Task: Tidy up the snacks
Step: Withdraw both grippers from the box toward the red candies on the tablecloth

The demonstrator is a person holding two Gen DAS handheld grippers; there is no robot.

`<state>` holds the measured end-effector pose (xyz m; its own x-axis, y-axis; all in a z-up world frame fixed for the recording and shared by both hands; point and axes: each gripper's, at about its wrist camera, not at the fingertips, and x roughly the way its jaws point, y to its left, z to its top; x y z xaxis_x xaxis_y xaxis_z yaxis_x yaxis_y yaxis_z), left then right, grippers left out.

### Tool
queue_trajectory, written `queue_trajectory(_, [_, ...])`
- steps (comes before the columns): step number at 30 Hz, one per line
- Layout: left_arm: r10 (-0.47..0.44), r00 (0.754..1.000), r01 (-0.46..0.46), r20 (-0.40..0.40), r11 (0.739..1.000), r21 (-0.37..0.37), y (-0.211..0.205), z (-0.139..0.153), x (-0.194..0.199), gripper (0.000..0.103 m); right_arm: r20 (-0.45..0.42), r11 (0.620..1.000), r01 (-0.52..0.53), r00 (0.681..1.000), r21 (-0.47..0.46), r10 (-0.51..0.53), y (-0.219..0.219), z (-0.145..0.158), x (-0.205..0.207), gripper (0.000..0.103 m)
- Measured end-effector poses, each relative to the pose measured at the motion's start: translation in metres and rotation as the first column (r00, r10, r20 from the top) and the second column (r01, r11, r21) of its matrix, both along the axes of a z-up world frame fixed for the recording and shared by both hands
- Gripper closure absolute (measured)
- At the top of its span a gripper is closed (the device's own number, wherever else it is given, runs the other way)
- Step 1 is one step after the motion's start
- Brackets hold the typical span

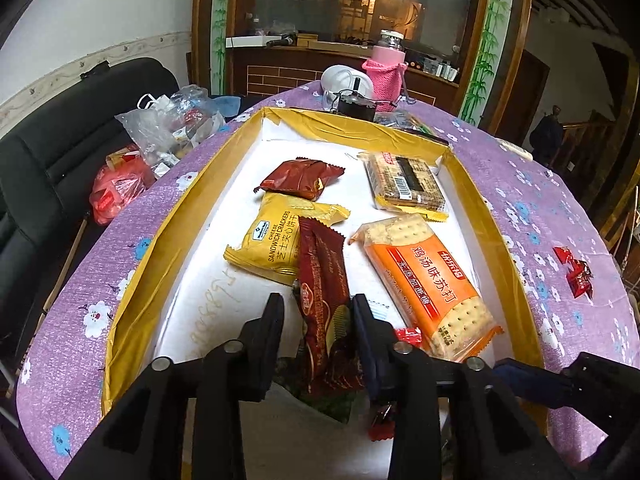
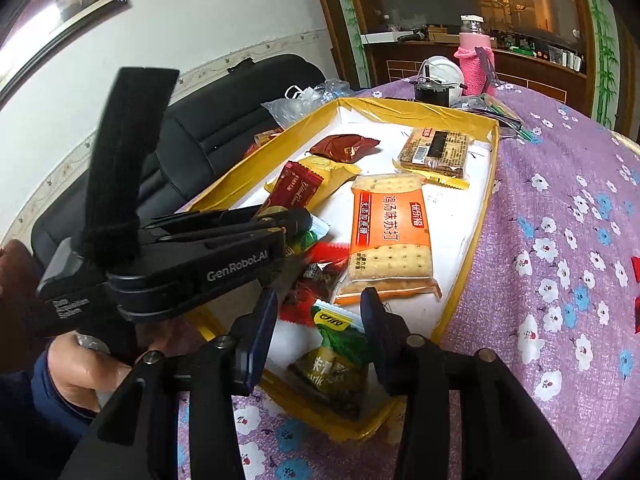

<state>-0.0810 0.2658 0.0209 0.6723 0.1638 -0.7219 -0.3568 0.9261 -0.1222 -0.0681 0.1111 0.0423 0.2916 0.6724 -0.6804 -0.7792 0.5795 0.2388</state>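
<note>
Two small red candies [image 1: 383,420] half hidden behind left gripper [image 1: 317,312].

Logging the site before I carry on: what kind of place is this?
Most likely a home living or dining room: a flowered tablecloth, a black sofa beside the table, and a wood-framed cabinet behind.

One tray [image 1: 132,280], six snack packets, three loose red candies — one pink bottle [image 1: 386,68]

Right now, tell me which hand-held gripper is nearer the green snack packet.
Right. The right hand-held gripper straddles the green snack packet at the tray's near end; the left hand-held gripper sits beside it, around the dark red wafer packet.
</note>
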Motion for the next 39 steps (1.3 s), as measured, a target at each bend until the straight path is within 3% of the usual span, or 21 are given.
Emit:
queue_trajectory(6, [0.008,1.0,-0.008,0.002,1.0,0.012,-0.001,0.001,-0.001,0.056,0.003,1.0,0.004,1.0,0.028,-0.004,-0.013,0.01,-0.002,0.06])
queue_trajectory(9, [0.012,1.0,-0.012,0.008,1.0,0.017,-0.002,0.002,-0.003,0.051,0.008,0.998,0.034,0.999,0.054,-0.035,-0.028,0.018,0.001,0.051])
queue_trajectory(15, [0.018,1.0,-0.019,0.023,0.998,0.061,-0.01,0.01,-0.009,0.045,0.007,0.987,0.127,0.992,0.102,-0.129,-0.077,0.034,0.021,0.051])
queue_trajectory(18, [-0.018,0.999,0.015,0.029,0.996,0.091,-0.024,0.019,-0.013,0.043,-0.012,0.973,0.196,0.981,0.118,-0.196,-0.109,0.037,0.037,0.051])
queue_trajectory(23, [-0.114,0.991,0.104,0.067,0.986,0.129,-0.061,0.046,-0.017,0.026,-0.066,0.948,0.297,0.954,0.117,-0.291,-0.159,0.033,0.062,0.051])
queue_trajectory(32, [-0.337,0.941,0.334,0.014,0.937,0.102,-0.146,0.062,0.008,0.024,-0.195,0.89,0.456,0.871,-0.021,-0.451,-0.247,0.006,0.107,0.051])
queue_trajectory(39, [-0.442,0.894,0.447,-0.071,0.891,0.08,-0.204,0.049,0.027,0.024,-0.29,0.891,0.454,0.855,0.016,-0.431,-0.28,-0.004,0.142,0.051])
